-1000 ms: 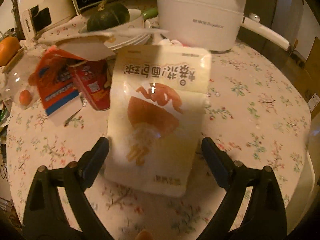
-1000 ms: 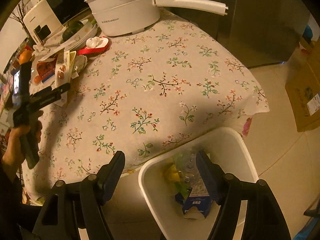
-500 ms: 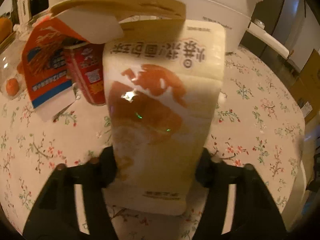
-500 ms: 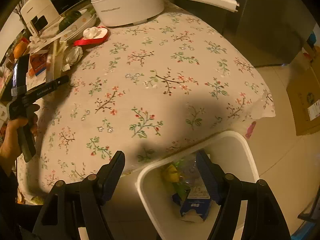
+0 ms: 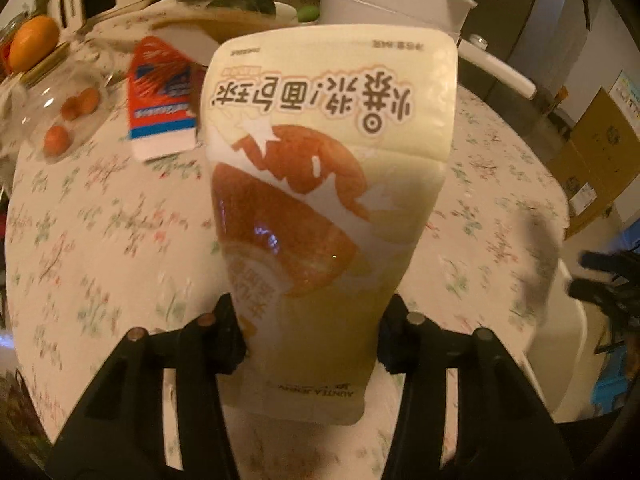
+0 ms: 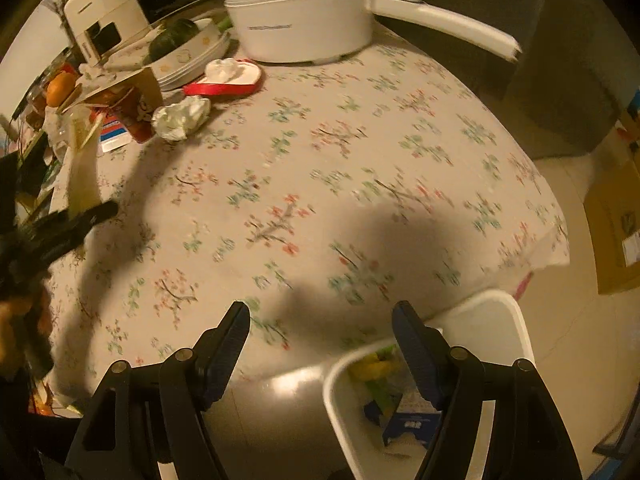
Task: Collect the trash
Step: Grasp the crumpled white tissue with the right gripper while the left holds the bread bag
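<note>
My left gripper (image 5: 310, 328) is shut on a cream bread-snack bag (image 5: 324, 184) with an orange picture, held up above the floral tablecloth; the bag fills the left wrist view. The same bag (image 6: 82, 176) and left gripper (image 6: 72, 224) show edge-on at the left of the right wrist view. My right gripper (image 6: 320, 344) is open and empty, over the table's near edge, beside a white trash bin (image 6: 516, 320) that holds a blue carton and wrappers. A crumpled paper ball (image 6: 182, 116), a red cup (image 6: 136, 116) and an orange-and-blue packet (image 5: 160, 96) lie on the table.
A white electric pot (image 6: 300, 12) with a long handle stands at the back. Stacked plates with a dark squash (image 6: 176, 36), a red heart-shaped dish (image 6: 228, 80), a glass jar (image 5: 60, 108), an orange (image 5: 32, 42) and a white appliance (image 6: 104, 20) crowd the back left. Cardboard boxes (image 6: 616, 220) stand on the floor at right.
My left gripper has closed on the bag and lifted it off the table, swinging right toward the bin. My right gripper has moved up over the table edge, staying open.
</note>
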{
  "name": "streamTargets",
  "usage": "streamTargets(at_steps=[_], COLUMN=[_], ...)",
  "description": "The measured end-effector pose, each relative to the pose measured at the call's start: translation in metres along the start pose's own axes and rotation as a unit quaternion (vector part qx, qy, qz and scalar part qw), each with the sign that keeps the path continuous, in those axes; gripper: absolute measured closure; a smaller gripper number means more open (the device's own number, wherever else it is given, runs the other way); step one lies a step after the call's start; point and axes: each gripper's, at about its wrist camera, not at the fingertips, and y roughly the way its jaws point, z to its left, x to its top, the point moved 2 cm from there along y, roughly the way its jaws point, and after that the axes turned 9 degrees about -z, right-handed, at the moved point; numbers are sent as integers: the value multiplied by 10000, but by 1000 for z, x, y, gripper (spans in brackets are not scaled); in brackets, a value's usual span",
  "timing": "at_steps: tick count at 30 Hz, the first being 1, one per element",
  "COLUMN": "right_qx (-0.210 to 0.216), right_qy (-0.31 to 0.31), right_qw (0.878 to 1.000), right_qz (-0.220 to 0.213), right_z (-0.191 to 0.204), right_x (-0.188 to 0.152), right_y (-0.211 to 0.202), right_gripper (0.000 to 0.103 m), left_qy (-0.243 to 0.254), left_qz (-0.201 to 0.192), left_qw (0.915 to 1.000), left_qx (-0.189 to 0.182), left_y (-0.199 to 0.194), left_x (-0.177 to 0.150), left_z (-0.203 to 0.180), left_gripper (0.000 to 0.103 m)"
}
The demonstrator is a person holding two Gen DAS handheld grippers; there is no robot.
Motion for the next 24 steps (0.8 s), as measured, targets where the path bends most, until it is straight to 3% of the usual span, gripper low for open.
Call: streamTargets(at_steps=[3, 8, 12, 24], right_qx=[202, 744, 1094, 1383], right_qy=[-71, 14, 320, 526], right_qw=[9996, 9959, 9912, 9848], right_qz=[-161, -515, -670, -911], right_z=[22, 63, 85, 129], right_x=[18, 53, 76, 125], right_y=[7, 30, 59, 127], right_gripper=[28, 27, 27, 27], left_qy=[-68, -76, -217, -455], left_qz=[-19, -98, -201, -156], left_qw=[9999, 9999, 9991, 9974], left_qx=[-76, 118, 294, 536], left_y=[-22, -57, -59, -53], left_x=[-5, -11, -6, -7], left_z=[2, 5, 14, 35], left_gripper=[52, 52, 52, 51])
